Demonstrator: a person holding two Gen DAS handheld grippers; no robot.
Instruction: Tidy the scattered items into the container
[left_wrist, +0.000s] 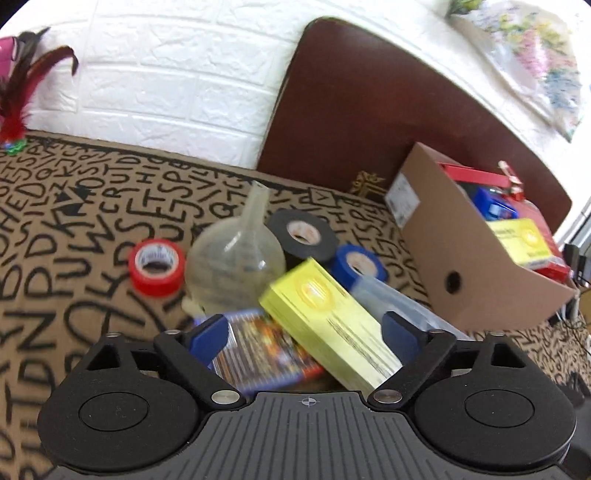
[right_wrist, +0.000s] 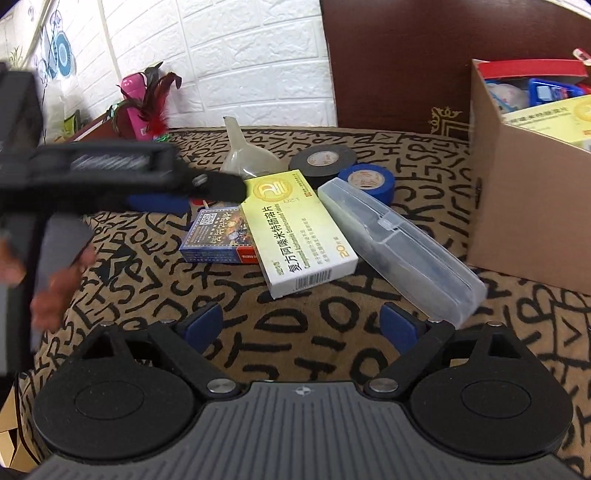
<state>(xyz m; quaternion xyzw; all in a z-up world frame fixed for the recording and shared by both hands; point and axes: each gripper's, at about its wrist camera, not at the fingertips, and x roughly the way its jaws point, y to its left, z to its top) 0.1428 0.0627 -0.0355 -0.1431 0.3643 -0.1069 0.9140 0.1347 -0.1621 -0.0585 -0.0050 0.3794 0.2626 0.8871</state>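
Brown cloth printed with black letters (right_wrist: 303, 332) covers the surface we work over, with a white brick wall (left_wrist: 166, 74) and a dark red board (left_wrist: 369, 110) behind it. At two o'clock in our left wrist view sits the cardboard box (left_wrist: 443, 266), the container, already holding a red box, a blue item and a yellow packet; in the right wrist view it stands at three o'clock.

Scattered items lie bunched just beside the box. A clear plastic case (right_wrist: 399, 251) lies nearest it, touching the yellow medicine box (right_wrist: 295, 236), which leans over a blue card pack (right_wrist: 218, 240). Behind them stand a clear funnel (left_wrist: 236, 266), a black tape roll (left_wrist: 301, 236), a blue tape roll (left_wrist: 356, 264) and, at ten o'clock from the funnel, a red tape roll (left_wrist: 157, 267).

Our left gripper (left_wrist: 306, 328) hangs with jaws wide apart over the yellow medicine box and the card pack, pads not pressing either. Our right gripper (right_wrist: 303, 326) is spread wide too, over bare cloth just short of the yellow box, with nothing between its fingers.

A red feather toy (left_wrist: 14, 110) stands at ten o'clock by the wall.
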